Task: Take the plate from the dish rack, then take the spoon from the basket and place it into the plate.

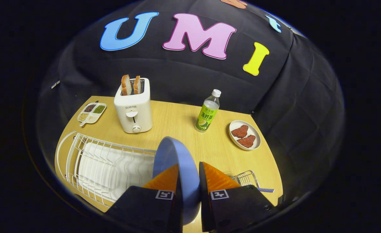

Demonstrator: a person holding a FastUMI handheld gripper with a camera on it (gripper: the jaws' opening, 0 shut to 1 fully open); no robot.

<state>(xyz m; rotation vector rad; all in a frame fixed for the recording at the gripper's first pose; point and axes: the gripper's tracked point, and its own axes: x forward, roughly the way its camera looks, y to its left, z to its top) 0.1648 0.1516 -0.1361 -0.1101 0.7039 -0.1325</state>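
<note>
Tongs (189,176) are pinching the blue plate (174,161) edge-on above the dish rack (90,161); its thin rim risks slipping.

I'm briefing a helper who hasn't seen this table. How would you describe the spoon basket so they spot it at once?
Start at the white dish rack on the wooden table. The gripper, shut on the blue plate, is beside it; the basket sits just past the fingers on the far side. It is the small silver wire one with a chequered handle poking out.
</note>
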